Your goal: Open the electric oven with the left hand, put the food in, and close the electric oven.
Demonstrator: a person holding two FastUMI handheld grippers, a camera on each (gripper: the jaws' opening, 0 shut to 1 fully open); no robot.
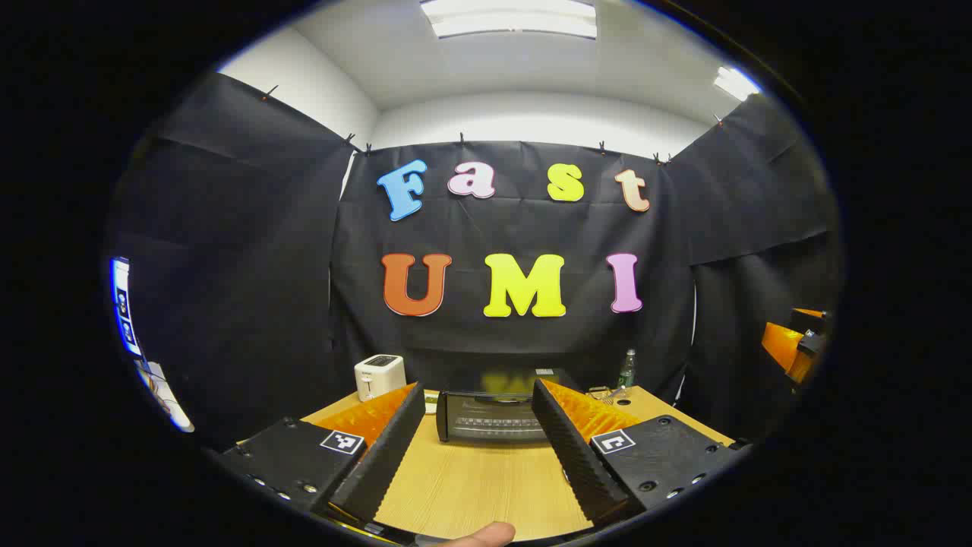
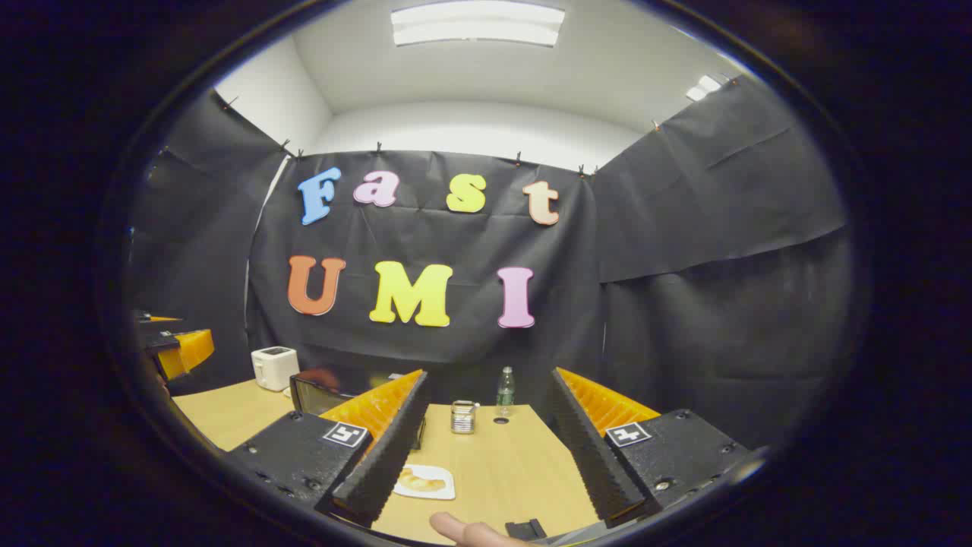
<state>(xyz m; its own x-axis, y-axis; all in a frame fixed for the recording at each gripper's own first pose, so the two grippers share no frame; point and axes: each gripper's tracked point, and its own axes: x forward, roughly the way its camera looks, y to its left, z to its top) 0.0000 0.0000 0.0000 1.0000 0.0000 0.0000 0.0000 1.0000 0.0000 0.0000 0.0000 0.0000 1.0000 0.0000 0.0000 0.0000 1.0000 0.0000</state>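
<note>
Lining up my left claw (image 1: 477, 444), fingers apart, on the closed electric oven (image 1: 493, 414) straight ahead on the tabletop (image 1: 471, 486) | right claw (image 2: 482, 448) apart, empty, over the food (image 2: 422, 480) on its plate (image 2: 443, 491) | next: hook the door, pull down.

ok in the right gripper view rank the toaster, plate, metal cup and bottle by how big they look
1. plate, though it lies nearest the camera
2. toaster
3. bottle and metal cup: too alike to rank
</note>
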